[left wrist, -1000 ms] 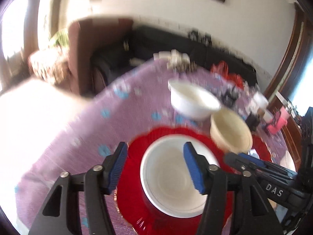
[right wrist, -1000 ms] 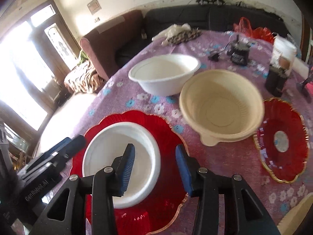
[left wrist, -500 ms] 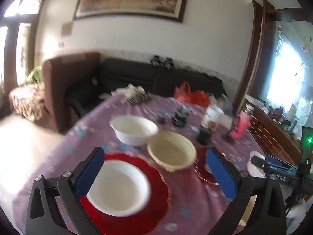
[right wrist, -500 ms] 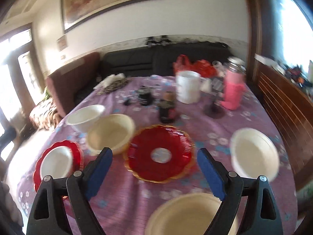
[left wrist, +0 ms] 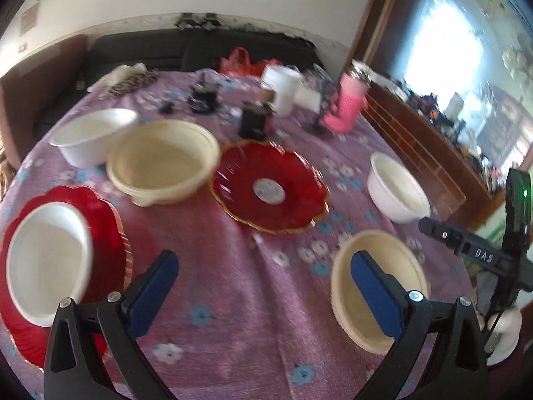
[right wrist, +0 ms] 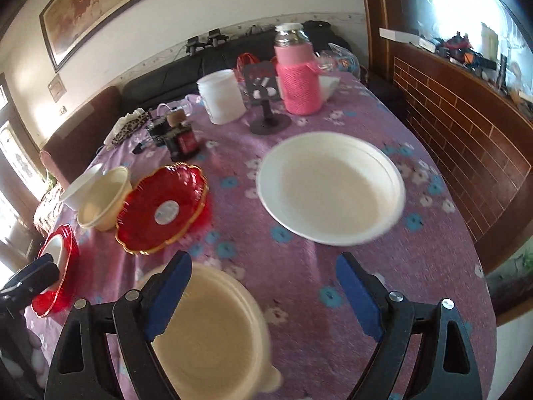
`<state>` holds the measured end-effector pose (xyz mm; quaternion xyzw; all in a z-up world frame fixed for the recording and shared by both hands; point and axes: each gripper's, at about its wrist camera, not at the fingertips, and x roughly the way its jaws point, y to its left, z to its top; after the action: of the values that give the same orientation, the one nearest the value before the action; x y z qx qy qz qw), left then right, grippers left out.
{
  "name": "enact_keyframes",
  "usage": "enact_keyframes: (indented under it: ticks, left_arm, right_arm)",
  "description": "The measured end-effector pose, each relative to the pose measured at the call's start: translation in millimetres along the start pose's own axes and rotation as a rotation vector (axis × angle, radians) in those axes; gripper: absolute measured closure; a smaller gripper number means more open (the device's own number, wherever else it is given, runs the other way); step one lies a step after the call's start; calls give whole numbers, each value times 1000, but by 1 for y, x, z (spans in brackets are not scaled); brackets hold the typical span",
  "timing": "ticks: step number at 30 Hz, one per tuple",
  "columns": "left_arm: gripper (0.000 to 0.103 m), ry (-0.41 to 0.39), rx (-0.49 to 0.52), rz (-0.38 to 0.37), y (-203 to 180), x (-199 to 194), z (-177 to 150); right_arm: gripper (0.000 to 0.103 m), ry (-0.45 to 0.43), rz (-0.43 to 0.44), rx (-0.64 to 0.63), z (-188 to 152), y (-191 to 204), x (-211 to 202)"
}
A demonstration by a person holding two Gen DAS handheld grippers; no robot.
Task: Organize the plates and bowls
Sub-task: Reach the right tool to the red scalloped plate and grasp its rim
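Cream bowl (right wrist: 213,336) sits near of the red plate (right wrist: 163,210); my right gripper (right wrist: 263,296) hangs above it, spread wide, empty like my left gripper (left wrist: 263,293). I judge I'm between placements; next, drop onto its rim

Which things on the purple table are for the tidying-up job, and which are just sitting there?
For the job: red plate; red plate with a white bowl on it; white bowls; cream bowls.

Just sitting there: pink-sleeved jar; white tub; small dark bottle; card stand.
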<state>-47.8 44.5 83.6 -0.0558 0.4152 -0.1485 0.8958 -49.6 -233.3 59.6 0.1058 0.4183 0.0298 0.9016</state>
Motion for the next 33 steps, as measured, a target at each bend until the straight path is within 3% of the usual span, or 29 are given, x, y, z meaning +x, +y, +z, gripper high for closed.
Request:
enact_keyframes:
  ticks: [7, 14, 18, 22, 27, 33]
  left_arm:
    - [0, 64, 50, -12, -23, 24, -14]
    - [0, 95, -78, 8, 4, 40, 1]
    - [0, 128, -153, -4, 19, 58, 14]
    - [0, 164, -239, -44, 32, 76, 21]
    - [18, 184, -334, -87, 51, 92, 25]
    - [22, 175, -379, -122, 61, 99, 31]
  right_arm:
    - [12, 23, 15, 48, -26, -24, -7]
    - [12, 38, 120, 28, 17, 9, 6]
    - [12, 101, 157, -50, 53, 54, 36]
    - [12, 206, 81, -117, 84, 87, 94]
    - [16, 304, 40, -126, 105, 95, 152]
    - [22, 388, 73, -147, 116, 101, 191]
